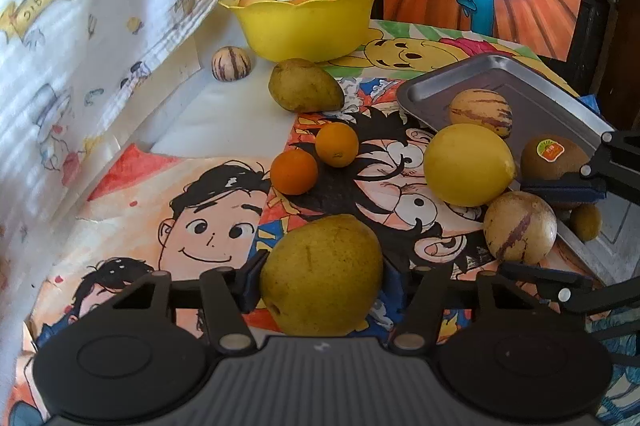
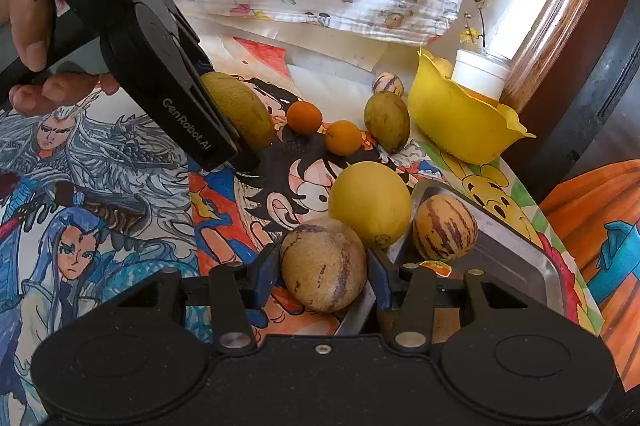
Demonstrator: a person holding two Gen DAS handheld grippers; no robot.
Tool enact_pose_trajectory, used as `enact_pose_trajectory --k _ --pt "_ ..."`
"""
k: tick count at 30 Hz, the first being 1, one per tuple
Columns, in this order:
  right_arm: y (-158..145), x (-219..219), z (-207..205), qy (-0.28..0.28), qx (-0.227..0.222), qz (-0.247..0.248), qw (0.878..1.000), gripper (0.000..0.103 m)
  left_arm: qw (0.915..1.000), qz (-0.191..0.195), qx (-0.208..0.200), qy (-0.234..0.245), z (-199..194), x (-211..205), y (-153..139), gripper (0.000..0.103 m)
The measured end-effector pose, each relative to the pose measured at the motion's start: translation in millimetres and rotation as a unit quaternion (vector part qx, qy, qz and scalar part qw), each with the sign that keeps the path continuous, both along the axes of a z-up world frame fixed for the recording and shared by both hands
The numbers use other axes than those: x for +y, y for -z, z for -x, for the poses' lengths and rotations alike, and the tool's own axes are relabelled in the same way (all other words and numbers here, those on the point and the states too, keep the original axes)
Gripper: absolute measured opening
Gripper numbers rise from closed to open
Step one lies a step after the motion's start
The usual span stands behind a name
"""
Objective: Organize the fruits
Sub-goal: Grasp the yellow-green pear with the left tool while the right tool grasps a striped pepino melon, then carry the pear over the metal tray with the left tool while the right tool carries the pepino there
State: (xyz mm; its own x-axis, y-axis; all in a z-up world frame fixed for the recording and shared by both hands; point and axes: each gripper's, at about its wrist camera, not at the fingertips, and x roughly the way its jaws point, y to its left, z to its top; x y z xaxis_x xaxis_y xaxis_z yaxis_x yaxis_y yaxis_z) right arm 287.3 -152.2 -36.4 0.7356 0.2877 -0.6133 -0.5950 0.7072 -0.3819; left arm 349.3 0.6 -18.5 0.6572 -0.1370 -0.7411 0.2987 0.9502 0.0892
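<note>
Two grippers each clamp a fruit: the left gripper [image 1: 320, 286] on a yellow-green pear [image 1: 322, 276], the right gripper [image 2: 322, 276] on a streaked pepino melon [image 2: 324, 264] touching the steel tray's [image 2: 516, 262] near rim. Beyond lie a lemon [image 2: 370, 202], two small oranges [image 1: 316, 158], another pear [image 1: 304, 85], then the yellow bowl [image 1: 304, 30] at the table's far edge.

A yellow-green, faintly speckled pear [image 1: 322, 274] is seen nearest, with a duller olive pear [image 1: 305, 85] farther off. Two plain orange fruits [image 1: 294, 172] are shown between them. A tan melon [image 2: 324, 264] is streaked with purple, as is the cream one [image 1: 481, 112] on the grey metal tray [image 1: 520, 74]. The bowl [image 1: 304, 26] is bright yellow, and the table cover [image 1: 200, 218] is printed with cartoon faces.
</note>
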Motion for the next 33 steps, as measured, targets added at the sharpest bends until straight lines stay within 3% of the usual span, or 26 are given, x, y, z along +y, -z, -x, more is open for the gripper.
enact_pose_trajectory --k 16,33 --pt "-0.1 -4.6 10.6 0.009 -0.007 -0.027 1.0 0.047 0.9994 0.003 0.006 -0.035 11.3 -7.1 -1.2 0.06" --pt "-11.7 -28.5 48.9 0.012 -0.011 -0.075 0.997 0.047 0.9973 0.052 0.02 -0.048 46.2 -19.9 -11.9 0.06"
